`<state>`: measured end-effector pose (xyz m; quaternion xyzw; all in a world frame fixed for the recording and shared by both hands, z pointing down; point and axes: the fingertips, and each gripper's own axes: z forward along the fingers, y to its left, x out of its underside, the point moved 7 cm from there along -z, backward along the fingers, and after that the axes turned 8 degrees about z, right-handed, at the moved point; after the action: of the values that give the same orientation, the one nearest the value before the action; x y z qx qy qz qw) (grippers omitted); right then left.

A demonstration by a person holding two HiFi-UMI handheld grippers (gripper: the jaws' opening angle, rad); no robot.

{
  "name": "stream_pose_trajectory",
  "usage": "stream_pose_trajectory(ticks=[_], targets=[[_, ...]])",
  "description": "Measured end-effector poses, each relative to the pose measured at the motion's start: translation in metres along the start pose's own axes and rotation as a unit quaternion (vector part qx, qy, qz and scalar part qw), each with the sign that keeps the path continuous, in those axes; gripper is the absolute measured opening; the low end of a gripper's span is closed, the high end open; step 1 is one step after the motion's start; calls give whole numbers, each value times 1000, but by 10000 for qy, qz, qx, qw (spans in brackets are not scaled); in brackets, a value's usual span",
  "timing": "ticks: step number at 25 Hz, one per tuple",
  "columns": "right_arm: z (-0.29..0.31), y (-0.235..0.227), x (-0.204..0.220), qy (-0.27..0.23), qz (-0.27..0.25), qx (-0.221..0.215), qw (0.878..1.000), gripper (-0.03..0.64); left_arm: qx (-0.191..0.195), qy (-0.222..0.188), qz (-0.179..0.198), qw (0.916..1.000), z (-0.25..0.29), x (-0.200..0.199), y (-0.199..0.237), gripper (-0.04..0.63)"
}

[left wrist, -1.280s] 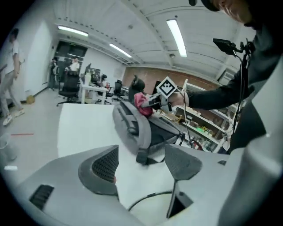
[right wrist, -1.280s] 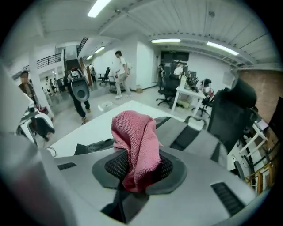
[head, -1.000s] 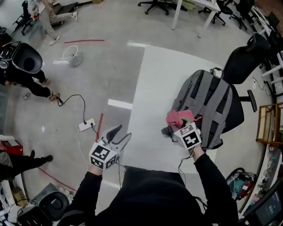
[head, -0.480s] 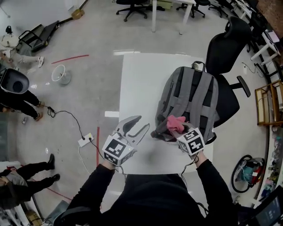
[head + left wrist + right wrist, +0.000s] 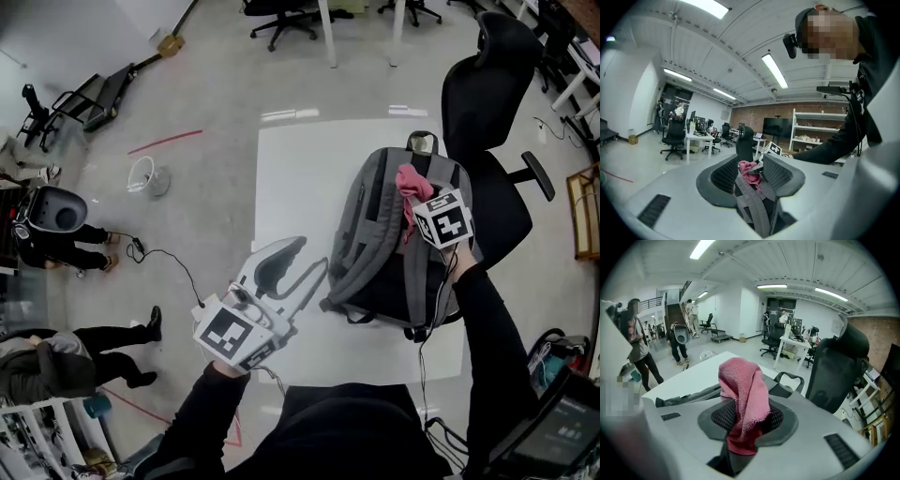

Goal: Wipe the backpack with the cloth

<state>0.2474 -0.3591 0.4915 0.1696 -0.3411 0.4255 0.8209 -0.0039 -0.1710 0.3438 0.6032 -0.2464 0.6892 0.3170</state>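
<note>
Cloth (image 5: 410,180) pinched in outstretched right hand-held gripper (image 5: 413,194).

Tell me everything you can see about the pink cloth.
The cloth is pink, with a nubby, towel-like weave. It is bunched and folded, pinched between the jaws of the right hand-held gripper, with a fold sticking out past them. It is over the upper part of the grey backpack that lies on the white table, near the top handle. Whether it presses on the fabric is unclear.
</note>
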Motion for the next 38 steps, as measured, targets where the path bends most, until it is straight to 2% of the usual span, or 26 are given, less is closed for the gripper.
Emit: stream_pose_trajectory(ticks=[3, 6, 8, 10, 13, 15, 17, 19, 22, 25, 26, 28, 31, 33, 35, 38], targets=[[22, 9, 3, 258, -1, -399, 9989, 107, -99, 248, 284, 9992, 22, -8, 15, 181], [17, 70, 35, 394, -119, -1415, 9891, 107, -220, 440, 629, 9968, 62, -14, 40, 178], [-5, 112, 59, 293, 106, -2211, 9748, 107, -197, 460, 1031, 9934, 103, -6, 56, 177], [-32, 140, 78, 17, 694, -2910, 9542, 107, -31, 604, 1300, 9897, 154, 9, 66, 178], [-74, 152, 97, -470, 1583, -3373, 9268, 107, 339, 1035, 1361, 9847, 243, 32, 76, 178], [-99, 147, 110, -742, 2134, -3397, 9130, 109, 539, 1325, 1193, 9825, 301, 47, 79, 191], [-123, 141, 123, -1001, 2542, -3322, 9028, 108, 669, 1689, 994, 9783, 351, 66, 81, 238], [-143, 133, 136, -1240, 2691, -3147, 9018, 109, 709, 2132, 893, 9703, 394, 88, 82, 283], [-166, 116, 151, -1498, 2744, -2762, 9088, 109, 601, 2837, 836, 9534, 441, 114, 87, 302], [-177, 97, 162, -1653, 2908, -2382, 9118, 109, 542, 3589, 1029, 9261, 468, 133, 91, 302], [-179, 91, 165, -1689, 2965, -2286, 9118, 109, 541, 3741, 1187, 9182, 472, 136, 90, 290], [-179, 84, 169, -1735, 3042, -2161, 9114, 109, 577, 3798, 1532, 9105, 476, 131, 83, 95], [-179, 83, 171, -1742, 3054, -2059, 9132, 109, 611, 3574, 1992, 9104, 467, 106, 69, 70], [-180, 86, 173, -1722, 3058, -2007, 9146, 109, 723, 3293, 2163, 9163, 455, 85, 57, 64], [-186, 83, 176, -1743, 3057, -1980, 9149, 109, 815, 2880, 2149, 9296, 444, 56, 42, 61], [-198, 77, 177, -1816, 3002, -1958, 9157, 109, 819, 2008, 1961, 9563, 422, -10, 18, 57]])
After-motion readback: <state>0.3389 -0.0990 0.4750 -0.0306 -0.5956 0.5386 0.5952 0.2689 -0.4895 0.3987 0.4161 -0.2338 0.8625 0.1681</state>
